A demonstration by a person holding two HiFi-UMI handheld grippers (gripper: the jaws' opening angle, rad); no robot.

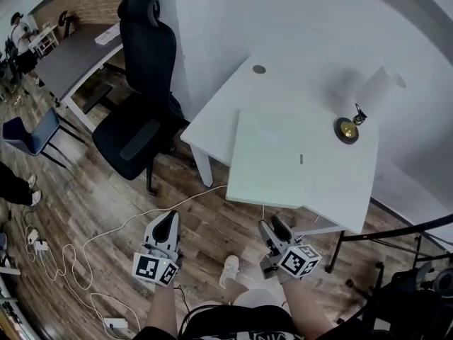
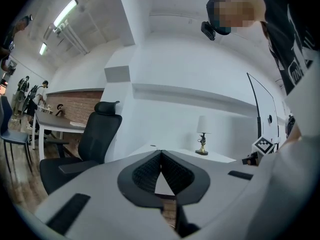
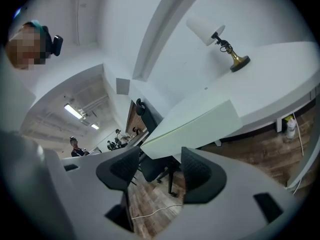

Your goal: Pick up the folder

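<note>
A pale green folder [image 1: 272, 158] lies flat on the white table [image 1: 340, 190], its near edge overhanging the table's front. Both grippers hang over the wooden floor, short of the table. My left gripper [image 1: 168, 219] is below and left of the folder; in the left gripper view its pads [image 2: 150, 170] meet at the tips with nothing between them. My right gripper [image 1: 273, 227] sits just below the folder's front edge. In the right gripper view its jaws [image 3: 159, 156] stand apart and empty, with the folder [image 3: 195, 126] close ahead and slightly above them.
A small brass lamp [image 1: 348, 127] with a white shade stands on the table behind the folder. A black office chair [image 1: 141, 98] stands left of the table. White cables [image 1: 106, 239] trail over the floor. A black stand [image 1: 396, 232] is at the right.
</note>
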